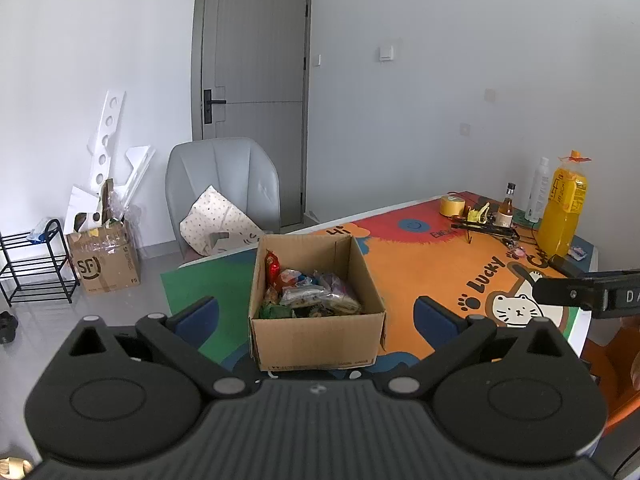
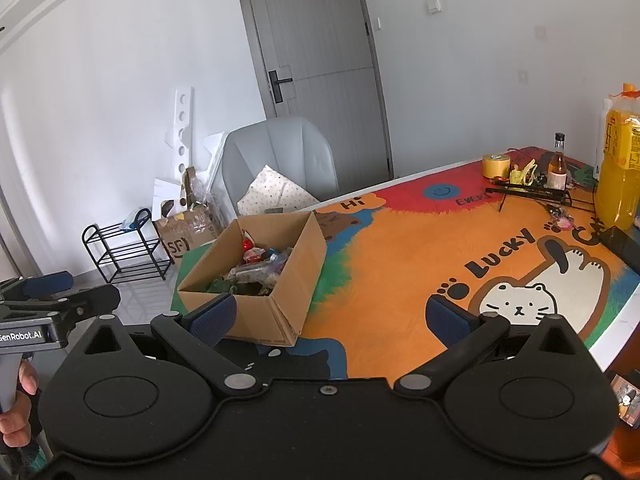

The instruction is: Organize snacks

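Note:
An open cardboard box (image 1: 316, 340) (image 2: 280, 288) stands on the colourful table mat (image 1: 420, 264) (image 2: 400, 272) near its left end. Several wrapped snacks (image 1: 308, 292) (image 2: 256, 268) lie inside it, among them a red packet (image 1: 273, 268). My left gripper (image 1: 316, 316) is open, held a little before the box with the box between its blue pads (image 1: 200, 316). My right gripper (image 2: 332, 316) is open too, hovering over the mat to the right of the box, nothing between its fingers. Each gripper shows at the edge of the other's view.
At the table's far right stand a large orange drink bottle (image 1: 560, 208) (image 2: 618, 168), a small brown bottle (image 1: 506, 208) (image 2: 557, 164), a yellow tape roll (image 1: 452, 205) (image 2: 496, 166) and a black rack (image 2: 528, 192). A grey chair (image 1: 224, 184) with a cushion, an SF carton (image 1: 106, 264) and a shoe rack (image 1: 36, 268) stand on the floor.

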